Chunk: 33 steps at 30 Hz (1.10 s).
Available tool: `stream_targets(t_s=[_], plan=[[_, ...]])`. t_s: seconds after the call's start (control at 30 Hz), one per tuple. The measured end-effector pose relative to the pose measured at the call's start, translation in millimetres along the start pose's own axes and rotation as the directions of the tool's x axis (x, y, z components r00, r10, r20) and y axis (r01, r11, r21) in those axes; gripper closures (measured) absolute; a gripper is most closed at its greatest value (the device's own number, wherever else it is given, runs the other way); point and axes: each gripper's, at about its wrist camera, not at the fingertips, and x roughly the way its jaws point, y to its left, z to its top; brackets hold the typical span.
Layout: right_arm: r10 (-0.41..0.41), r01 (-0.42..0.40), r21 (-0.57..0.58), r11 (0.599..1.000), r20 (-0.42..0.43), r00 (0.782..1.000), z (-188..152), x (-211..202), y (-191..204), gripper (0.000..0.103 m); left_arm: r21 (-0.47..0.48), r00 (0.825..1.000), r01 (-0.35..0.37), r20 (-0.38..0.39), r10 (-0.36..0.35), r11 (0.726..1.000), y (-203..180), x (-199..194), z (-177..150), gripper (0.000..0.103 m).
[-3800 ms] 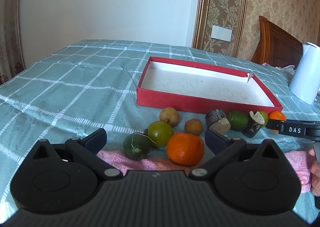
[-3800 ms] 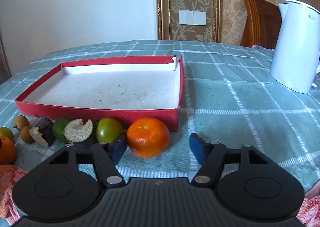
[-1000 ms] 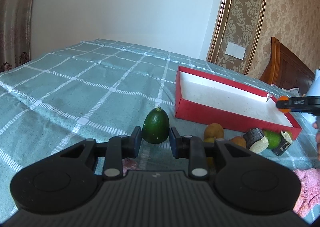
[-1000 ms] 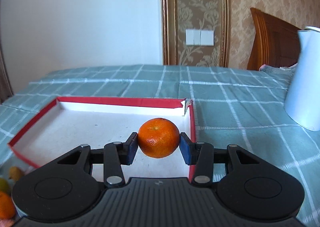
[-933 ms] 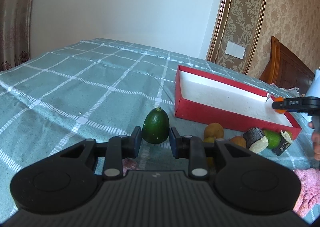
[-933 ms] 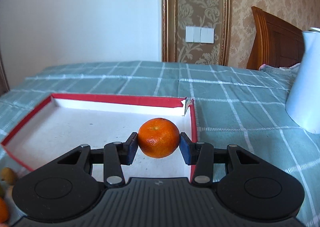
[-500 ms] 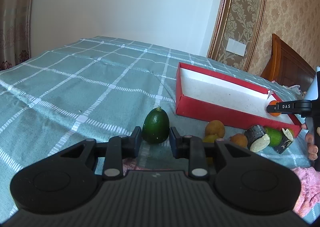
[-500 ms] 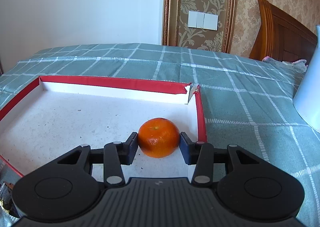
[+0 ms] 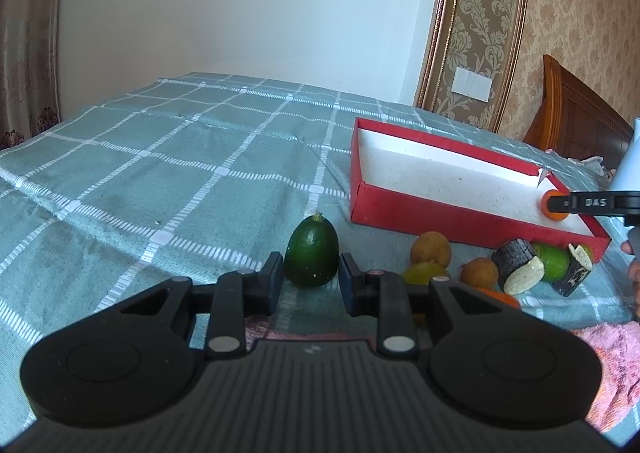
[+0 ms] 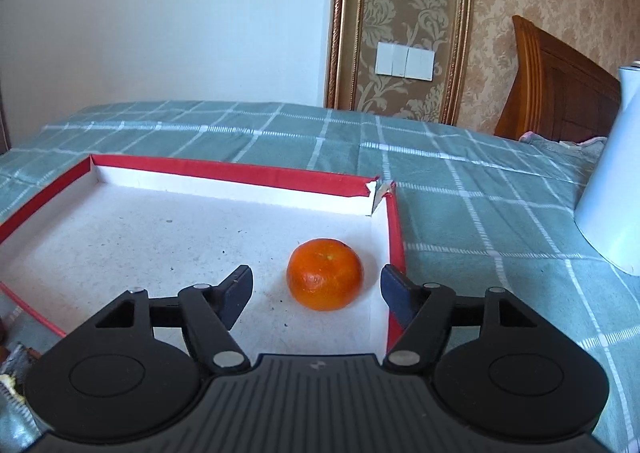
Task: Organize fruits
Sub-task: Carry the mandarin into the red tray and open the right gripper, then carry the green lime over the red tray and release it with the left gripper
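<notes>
On a bed spread with a teal checked cover [image 9: 168,181], my left gripper [image 9: 311,281] clamps its jaws on a dark green, egg-shaped fruit [image 9: 312,252] with a small stem on top, held just in front of the near left corner of the shallow red cardboard box with a white inside [image 9: 436,219]. My right gripper [image 10: 316,287] has its jaws opening, and the round orange mandarin [image 10: 325,274] sits free between them on the box floor, touching neither pad, close to the box's right wall [image 10: 394,229] and near its torn far corner. From the left wrist view that same mandarin [image 9: 554,206] shows at the far right end of the box, partly behind the right gripper's black finger [image 9: 588,202]. Loose on the cover along the box's front wall lie two small brown round fruits [image 9: 431,250], a yellow-green one [image 9: 424,272], a bright green lime [image 9: 554,262] and two dark-skinned cut pieces with pale flesh [image 9: 518,271]. A pink towel [image 9: 608,357] lies at the near right. A white kettle [image 10: 612,189] stands right of the box, well apart from it.
</notes>
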Motion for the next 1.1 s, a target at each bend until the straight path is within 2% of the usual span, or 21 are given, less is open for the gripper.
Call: stream_targets(t_s=[0.13, 0.27, 0.37, 0.67, 0.73, 0.77, 0.8, 1.1], plan=[[0.027, -0.028, 0.073, 0.997, 0.011, 1.000, -4, -25, -8, 0.033, 0.008, 1.000, 0.001, -0.002, -0.001, 1.000, -1, 0, 0, 0.076], [-0.054, 0.051, 0.064, 0.997, 0.041, 0.998, -24, -60, -7, 0.032, 0.011, 1.000, 0.003, -0.003, -0.003, 1.000, -1, 0, 0, 0.076], [-0.055, 0.053, 0.049, 0.997, 0.042, 0.998, -45, -79, -11, 0.032, 0.012, 1.000, 0.008, -0.004, -0.008, 1.000, -1, 0, -1, 0.076], [-0.030, 0.035, 0.075, 0.997, -0.071, 0.997, -64, -66, -21, 0.031, 0.019, 1.000, 0.010, -0.004, -0.010, 1.000, -1, -1, -1, 0.076], [-0.021, 0.027, 0.076, 0.997, -0.080, 0.997, -65, -64, -21, 0.022, 0.027, 1.000, 0.006, -0.004, -0.006, 1.000, -1, -1, -1, 0.076], [-0.012, 0.019, 0.068, 0.997, -0.093, 0.996, -65, -62, -20, 0.009, 0.033, 1.000, 0.003, -0.004, -0.002, 0.999, -2, 0, -1, 0.076], [-0.006, 0.012, 0.056, 0.998, -0.103, 0.995, -65, -61, -18, 0.002, 0.038, 1.000, 0.000, -0.004, 0.000, 0.999, -3, 0, -1, 0.076], [0.009, -0.003, 0.056, 0.998, -0.106, 0.994, -67, -61, -17, 0.000, 0.040, 1.000, -0.008, 0.023, 0.007, 0.999, -5, -5, -4, 0.076]])
